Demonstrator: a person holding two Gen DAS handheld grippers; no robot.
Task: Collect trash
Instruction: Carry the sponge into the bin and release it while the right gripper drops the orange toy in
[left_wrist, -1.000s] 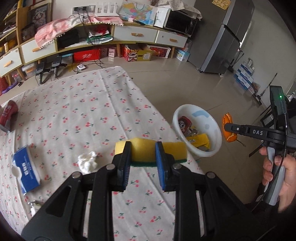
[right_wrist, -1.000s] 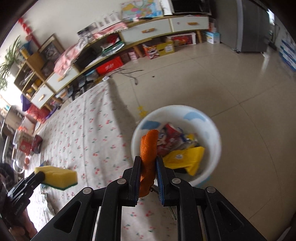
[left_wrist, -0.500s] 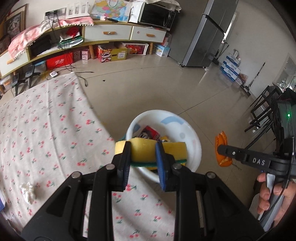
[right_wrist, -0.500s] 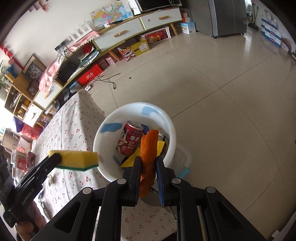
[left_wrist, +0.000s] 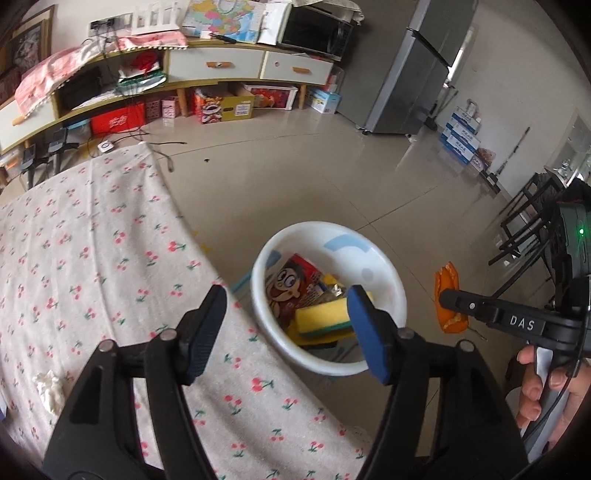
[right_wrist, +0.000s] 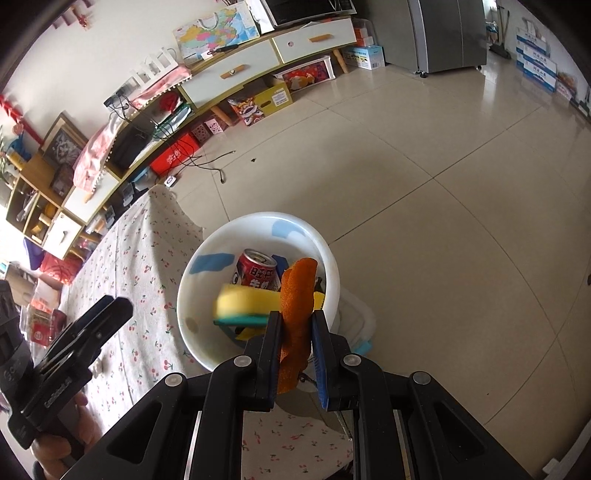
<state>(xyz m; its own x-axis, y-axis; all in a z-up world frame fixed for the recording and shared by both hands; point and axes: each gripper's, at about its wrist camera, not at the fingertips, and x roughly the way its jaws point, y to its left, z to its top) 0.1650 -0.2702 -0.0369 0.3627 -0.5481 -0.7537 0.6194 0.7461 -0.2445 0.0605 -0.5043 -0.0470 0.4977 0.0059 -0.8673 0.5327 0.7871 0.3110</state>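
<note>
Left gripper jaws opening, sponge free in bin

Both grippers are basically the same build: matte black plastic, two long arms w/ triangular cutouts, round silver screws at the pivots. Left gripper has blue ribbed pads on the inner faces of its fingers, jaws are opening rn. Right gripper also black w/ blue pads, same silver screws on top. From the left cam its side reads "DAS" in white letters, plus a small screw near the tip and a dark box on the back w/ a green LED lit. Thin black cable runs down by the handle, which looks grey/white. Left one's got faint raised lettering on its side too, can't read it tbh.
</note>
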